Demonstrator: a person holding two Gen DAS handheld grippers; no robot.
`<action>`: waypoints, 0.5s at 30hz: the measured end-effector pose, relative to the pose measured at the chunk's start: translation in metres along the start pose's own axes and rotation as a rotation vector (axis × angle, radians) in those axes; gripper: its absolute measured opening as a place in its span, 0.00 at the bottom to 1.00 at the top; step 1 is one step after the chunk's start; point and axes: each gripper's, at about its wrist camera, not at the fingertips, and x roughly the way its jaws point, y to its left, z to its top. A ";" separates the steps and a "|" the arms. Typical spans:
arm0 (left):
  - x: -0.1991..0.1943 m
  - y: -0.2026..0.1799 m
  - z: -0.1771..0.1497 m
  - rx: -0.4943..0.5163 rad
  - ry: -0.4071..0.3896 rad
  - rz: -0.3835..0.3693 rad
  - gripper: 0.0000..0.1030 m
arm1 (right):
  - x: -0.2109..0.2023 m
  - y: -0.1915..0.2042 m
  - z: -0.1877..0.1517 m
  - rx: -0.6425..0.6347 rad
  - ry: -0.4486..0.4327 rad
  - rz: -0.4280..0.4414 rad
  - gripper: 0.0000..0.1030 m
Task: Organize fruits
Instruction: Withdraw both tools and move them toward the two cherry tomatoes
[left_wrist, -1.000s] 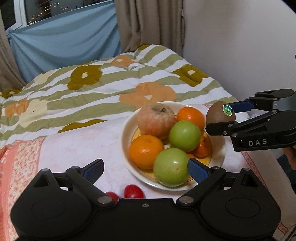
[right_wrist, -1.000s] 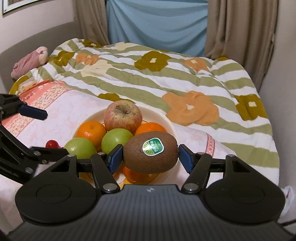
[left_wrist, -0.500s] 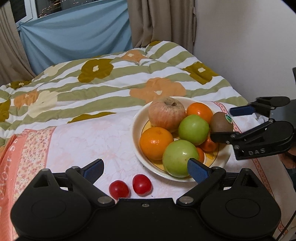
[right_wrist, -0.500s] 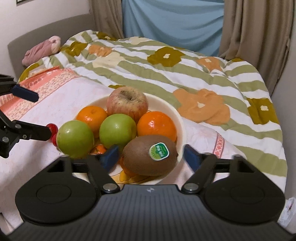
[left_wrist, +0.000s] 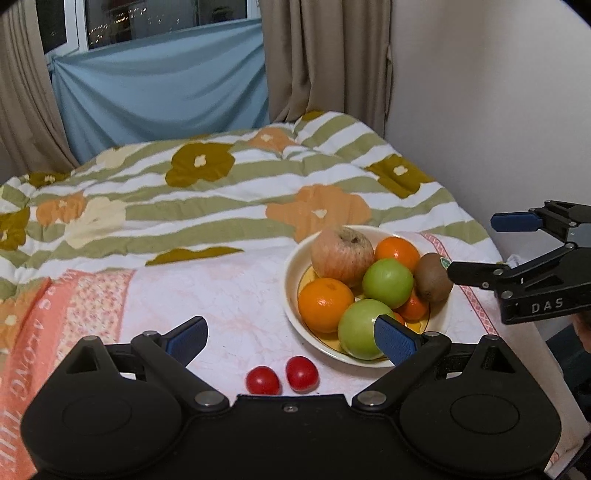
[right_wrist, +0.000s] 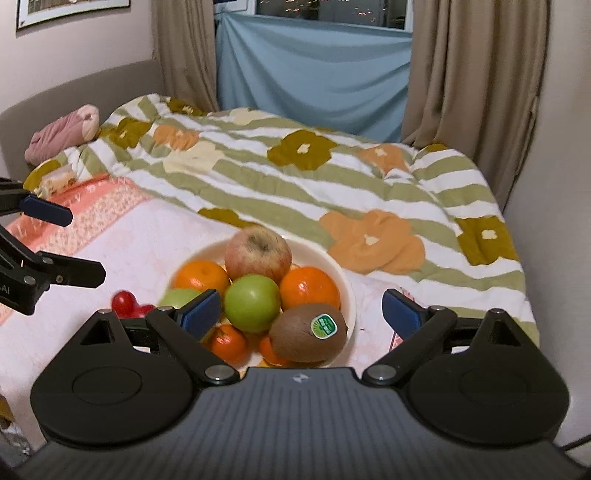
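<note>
A bed (left_wrist: 221, 206) under a green-striped flowered quilt fills the scene, with a pink cloth (left_wrist: 229, 295) spread over its near end; on that cloth, ahead of both sets of tongs, sits a cream bowl (left_wrist: 291, 273) heaped with fruit; a large red apple (right_wrist: 258, 254) at the far side, two oranges (right_wrist: 309, 288), two green apples (right_wrist: 252, 302), some small orange fruits underneath, and a kiwi (right_wrist: 308, 338) with a green sticker lying on the rim nearest the right tongs (right_wrist: 301, 306); two cherry tomatoes (left_wrist: 282, 377) lie loose on the cloth just ahead of the left tongs (left_wrist: 291, 338), between their blue pads and outside the bowl; the right tongs have just been opening and now stand fully spread, pads clear of the kiwi, which rests free in the bowl just ahead of them; the left tongs are also spread wide and hold nothing; both point forward and tilted downward, the right seen from the left view at the bowl's far right edge; the kiwi looks placed, so the step in hand is likely backing away and collecting the tomatoes; to do this well, withdraw the right tongs straight back without brushing the kiwi, which sits high and could roll off; lower the left tongs over one tomato at a time and close gently, since they are small, round and soft.
</note>
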 end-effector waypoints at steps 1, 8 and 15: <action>-0.005 0.003 0.000 0.004 -0.007 -0.002 0.96 | -0.006 0.003 0.002 0.008 -0.004 -0.012 1.00; -0.036 0.030 -0.009 0.014 -0.042 -0.022 0.96 | -0.048 0.033 0.013 0.106 -0.034 -0.071 1.00; -0.056 0.054 -0.026 0.038 -0.049 -0.033 0.96 | -0.069 0.072 0.017 0.185 -0.036 -0.100 1.00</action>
